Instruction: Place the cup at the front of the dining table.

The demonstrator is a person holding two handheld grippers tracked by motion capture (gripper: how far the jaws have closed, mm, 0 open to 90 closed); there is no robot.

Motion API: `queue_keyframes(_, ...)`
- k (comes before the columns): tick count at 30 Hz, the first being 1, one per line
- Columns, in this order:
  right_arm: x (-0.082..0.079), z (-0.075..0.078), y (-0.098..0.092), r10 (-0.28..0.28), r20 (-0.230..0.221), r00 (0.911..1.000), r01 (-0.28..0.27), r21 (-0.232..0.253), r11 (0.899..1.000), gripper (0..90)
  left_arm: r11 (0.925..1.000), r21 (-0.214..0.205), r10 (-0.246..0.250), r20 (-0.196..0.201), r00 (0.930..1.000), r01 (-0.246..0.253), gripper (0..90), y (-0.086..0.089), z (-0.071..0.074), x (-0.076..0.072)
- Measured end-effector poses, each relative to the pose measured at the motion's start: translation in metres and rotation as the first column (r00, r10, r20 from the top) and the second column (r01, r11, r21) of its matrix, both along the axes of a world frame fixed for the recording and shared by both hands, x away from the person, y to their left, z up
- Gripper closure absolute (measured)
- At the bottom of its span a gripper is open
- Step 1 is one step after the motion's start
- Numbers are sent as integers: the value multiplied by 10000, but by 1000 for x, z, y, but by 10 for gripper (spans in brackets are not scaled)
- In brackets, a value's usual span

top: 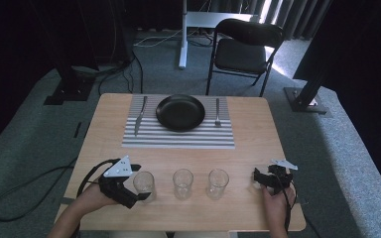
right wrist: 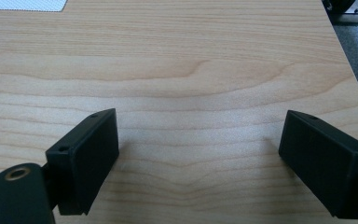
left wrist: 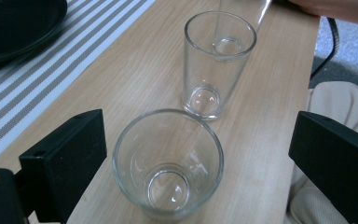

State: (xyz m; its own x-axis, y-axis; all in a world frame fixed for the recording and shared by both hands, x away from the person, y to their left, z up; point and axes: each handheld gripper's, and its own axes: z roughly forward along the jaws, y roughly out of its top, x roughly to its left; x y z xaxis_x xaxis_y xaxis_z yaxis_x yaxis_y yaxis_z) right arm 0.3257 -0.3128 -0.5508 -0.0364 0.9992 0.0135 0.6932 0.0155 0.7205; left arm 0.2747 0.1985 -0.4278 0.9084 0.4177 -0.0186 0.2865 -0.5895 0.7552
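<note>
We're on the left glass (top: 144, 184), first of three in a row near the table's (top: 258, 148) front edge, w/ the mid glass (top: 182, 182) and right glass (top: 217, 182) next along. Our left gripper (top: 140, 182) is already around it: in the left gripper view the glass (left wrist: 168, 163) stands upright btwn the two black jaws, which are spread wide, gap showing on both sides, more on the right, so no pads on it yet, nothing held. The relation that matters: glass sits dead ahead and centred-ish in the opening, axis vertical, so the close should come square across its wall; we'd judge a small shift rightward evens the gaps. Mid glass (left wrist: 218, 65) is just behind it along the jaws' line, apart but close, so pushing further fwd risks a knock. Right gripper (top: 268, 177) is well off, past the right glass, jaws wide too and empty over bare wood (right wrist: 177, 93). Left hand clearly nearer. Plate (top: 180, 112) on the mat (top: 178, 136) lies far side.
</note>
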Motion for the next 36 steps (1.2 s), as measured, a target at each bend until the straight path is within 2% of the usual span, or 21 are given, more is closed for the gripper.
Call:
queue_keyframes(3,0,0,0,3,0,10000,-3,3,10000,115,9999,64,-142,-124,9998,143,45,-6,-1,3)
queue_keyframes(7,0,0,0,-3,-3,10000,3,7,10000,115,9996,203,-207,18,9998,206,45,-14,-2,5)
queue_keyframes(14,0,0,0,-2,-4,10000,2,9,10000,115,9985,261,-485,-191,9986,489,45,-26,-1,14)
queue_keyframes(19,0,0,0,3,0,10000,-3,2,10000,115,9964,459,-704,-308,9970,718,45,-40,-2,19)
queue_keyframes(22,0,0,0,4,1,10000,-4,4,10000,115,9956,638,-669,-317,9973,688,45,-47,-2,21)
queue_keyframes(23,0,0,0,5,0,10000,-5,3,10000,115,9948,812,-592,-292,9978,614,45,-49,-2,23)
queue_keyframes(26,0,0,0,15,5,10000,-15,3,10000,115,9940,895,-594,-473,9971,634,45,-54,-2,27)
queue_keyframes(34,0,0,0,16,1,10000,-16,6,10000,115,9879,1160,-965,-615,9934,1032,45,-71,0,30)
queue_keyframes(35,0,0,0,17,1,10000,-17,8,10000,115,9837,1356,-1096,-672,9917,1179,45,-76,0,31)
queue_keyframes(36,0,0,0,16,2,10000,-16,11,10000,115,9831,1442,-1053,-585,9927,1128,45,-78,-1,32)
